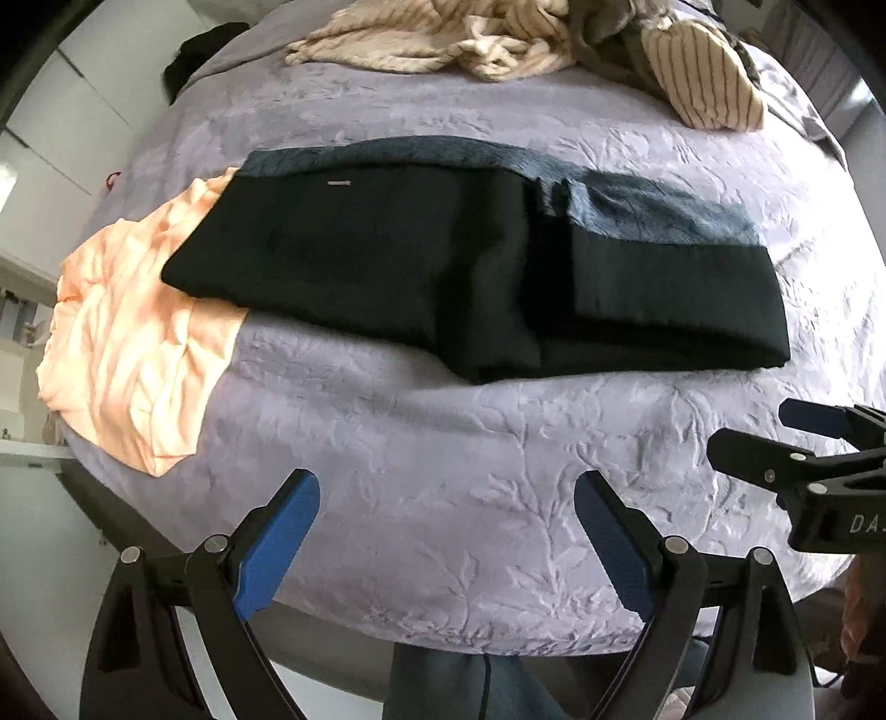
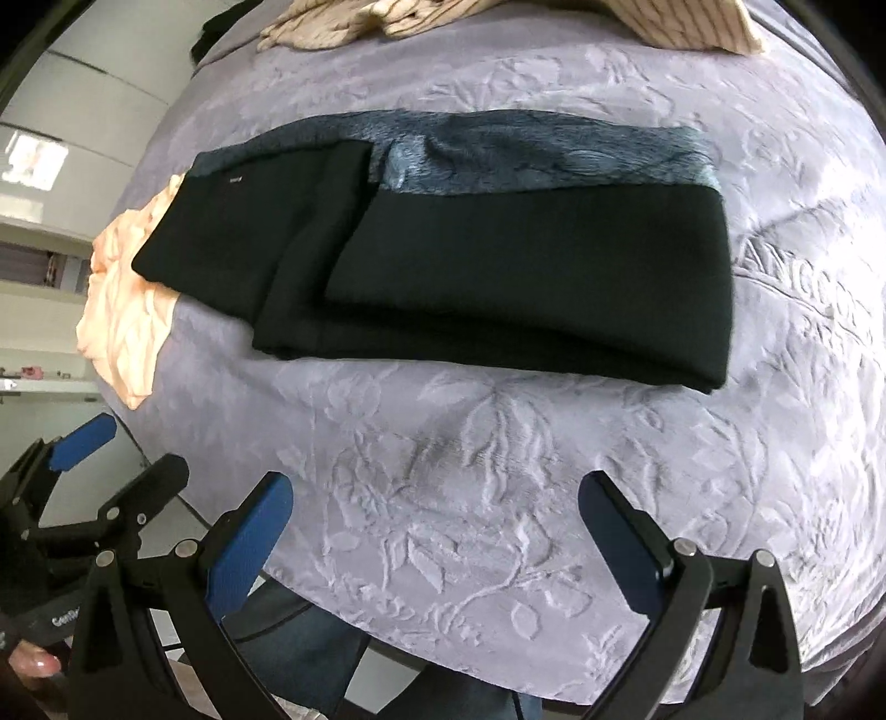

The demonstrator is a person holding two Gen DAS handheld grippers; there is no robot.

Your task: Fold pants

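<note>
Black pants [image 1: 443,266] lie folded lengthwise across the lavender embossed bedspread [image 1: 470,498], with the legs doubled back; blue fleecy lining shows along the far edge [image 1: 637,205]. They also show in the right wrist view [image 2: 470,277]. My left gripper [image 1: 448,493] is open and empty, hovering near the bed's front edge, short of the pants. My right gripper [image 2: 437,493] is open and empty too, near the front edge. The right gripper also shows at the right of the left wrist view [image 1: 753,437]; the left gripper shows at lower left of the right wrist view [image 2: 133,448].
A peach garment [image 1: 133,332] lies at the left, partly under the pants' waist end. Striped cream clothes [image 1: 498,39] are heaped at the far side of the bed. White cupboards [image 1: 55,111] stand to the left. The person's jeans [image 1: 498,687] show below.
</note>
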